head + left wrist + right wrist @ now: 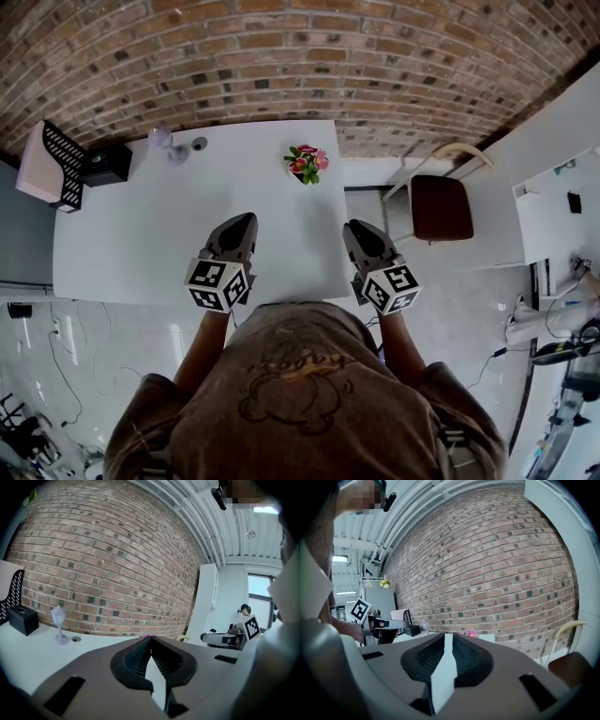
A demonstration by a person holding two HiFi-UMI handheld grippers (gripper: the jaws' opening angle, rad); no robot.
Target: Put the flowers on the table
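A small bunch of pink and red flowers (306,163) with green leaves stands on the white table (141,244), near its far right corner by the brick wall. In the right gripper view the flowers (469,633) peek just over the jaws. My left gripper (246,221) hovers over the near middle of the table with its tips touching, shut and empty (150,638). My right gripper (351,228) hangs at the table's near right edge. Its jaws stand only a narrow slit apart (448,636), with nothing between them. Both grippers are well short of the flowers.
At the table's far left are a black box (106,164), a perforated black and pink holder (52,164), a small purple lamp ornament (161,141) and a round disc (199,143). A brown-seated chair (441,206) stands to the right of the table, with white counters beyond it.
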